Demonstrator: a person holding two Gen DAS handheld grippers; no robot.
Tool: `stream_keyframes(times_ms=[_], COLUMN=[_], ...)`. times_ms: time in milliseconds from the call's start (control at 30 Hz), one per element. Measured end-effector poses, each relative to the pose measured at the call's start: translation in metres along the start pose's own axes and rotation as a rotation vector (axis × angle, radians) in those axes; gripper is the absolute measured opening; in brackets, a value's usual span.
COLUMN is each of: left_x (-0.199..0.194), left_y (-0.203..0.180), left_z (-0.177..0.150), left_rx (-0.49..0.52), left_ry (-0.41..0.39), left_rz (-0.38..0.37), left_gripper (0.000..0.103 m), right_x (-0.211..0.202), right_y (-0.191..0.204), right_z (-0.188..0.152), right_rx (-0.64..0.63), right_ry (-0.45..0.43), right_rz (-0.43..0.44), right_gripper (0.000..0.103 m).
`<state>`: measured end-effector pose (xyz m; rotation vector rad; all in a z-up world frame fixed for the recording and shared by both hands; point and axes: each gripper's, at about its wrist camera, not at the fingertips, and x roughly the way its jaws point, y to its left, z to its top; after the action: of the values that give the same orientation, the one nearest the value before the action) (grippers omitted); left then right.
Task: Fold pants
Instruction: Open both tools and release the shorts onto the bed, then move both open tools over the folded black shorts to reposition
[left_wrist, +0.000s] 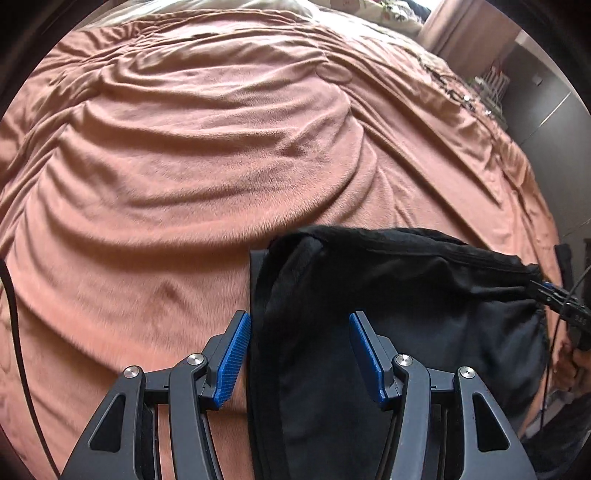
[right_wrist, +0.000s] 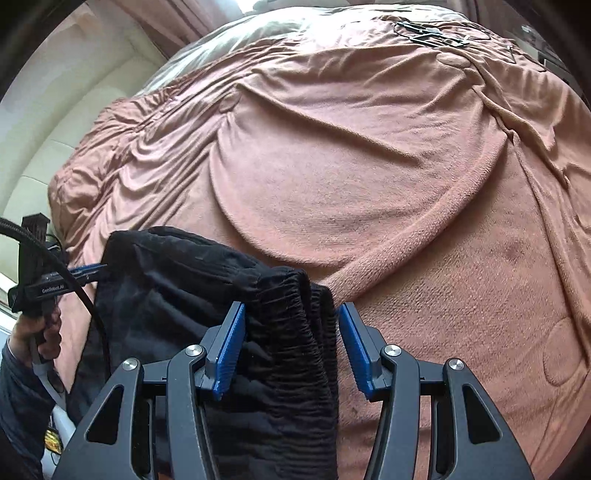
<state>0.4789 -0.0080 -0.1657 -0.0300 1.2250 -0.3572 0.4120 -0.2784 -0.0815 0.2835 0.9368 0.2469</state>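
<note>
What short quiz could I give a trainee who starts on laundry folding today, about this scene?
1. True or false: the black pants lie flat and untouched on the blanket.
2. What sits between the pads of the right gripper? A: a gathered elastic band of the pants. B: a corner of the blanket. C: nothing.
3. Fill in: the blanket is ___ in colour.

Key: 1 false, since the left gripper and the right gripper both hold the pants up over the blanket. 2 A. 3 pink.
</note>
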Motion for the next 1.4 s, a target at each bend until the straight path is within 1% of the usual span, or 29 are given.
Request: stream_keyframes(times_ms=[133, 233, 400, 533, 667, 767, 833, 900, 967, 1033, 1133, 1233, 1400], left_x=[0.018, 0.025, 0.032, 0.038, 0.039, 0.034, 0.025, 0.013, 0.003, -0.010, -0.029, -0.046, -0.071], left_y=[-0.002, -0.005, -0.002, 0.003, 0.000, -0.001, -0.002, 0.000, 0.000, -0.001, -0.001, -0.002, 0.001], left_z=[0.015, 0.026, 0.042, 0.048, 0.049, 0.051, 0.049, 0.045, 0.040, 0.033, 0.020, 0.006, -0.020], left_rx=[0.022, 0.044, 0.040, 0.019, 0.031, 0.014, 0.011, -0.009, -0.019, -0.027, -0.046, -0.057, -0.086], left_ry=[0.014, 0.005, -0.010, -0.012, -0.015, -0.010, -0.023, -0.036, -0.044, -0.059, -0.079, -0.095, -0.123], left_rz=[0.041, 0.070, 0.097, 0.114, 0.147, 0.142, 0.135, 0.101, 0.091, 0.081, 0.050, 0.033, 0.000], left_gripper=[0.058, 0.058, 0.058, 0.058, 0.058, 0.057, 0.057, 0.057, 0.057, 0.057, 0.057, 0.057, 0.057], right_x=[0.009, 0.015, 0.023, 0.027, 0.028, 0.021, 0.013, 0.002, -0.007, -0.014, -0.023, -0.034, -0.054], right_y=[0.003, 0.005, 0.007, 0.010, 0.007, 0.001, -0.002, -0.002, -0.002, -0.001, 0.005, 0.012, 0.023], right_z=[0.005, 0.009, 0.013, 0.014, 0.015, 0.014, 0.012, 0.011, 0.007, 0.003, -0.007, -0.016, -0.028], right_rx=[-0.003, -0.001, -0.005, -0.018, -0.003, 0.037, 0.050, 0.042, 0.038, 0.034, 0.011, -0.008, -0.035], right_ry=[0.013, 0.016, 0.012, 0.000, -0.002, -0.011, -0.030, -0.067, -0.096, -0.116, -0.142, -0.156, -0.182], right_rz=[-0.045, -0.065, -0.100, -0.126, -0.118, -0.068, -0.034, -0.027, -0.019, 0.008, 0.001, 0.012, 0.003], right_gripper=[0.050, 0.050, 0.050, 0.050, 0.050, 0.050, 0.050, 0.050, 0.050, 0.050, 0.050, 0.050, 0.050])
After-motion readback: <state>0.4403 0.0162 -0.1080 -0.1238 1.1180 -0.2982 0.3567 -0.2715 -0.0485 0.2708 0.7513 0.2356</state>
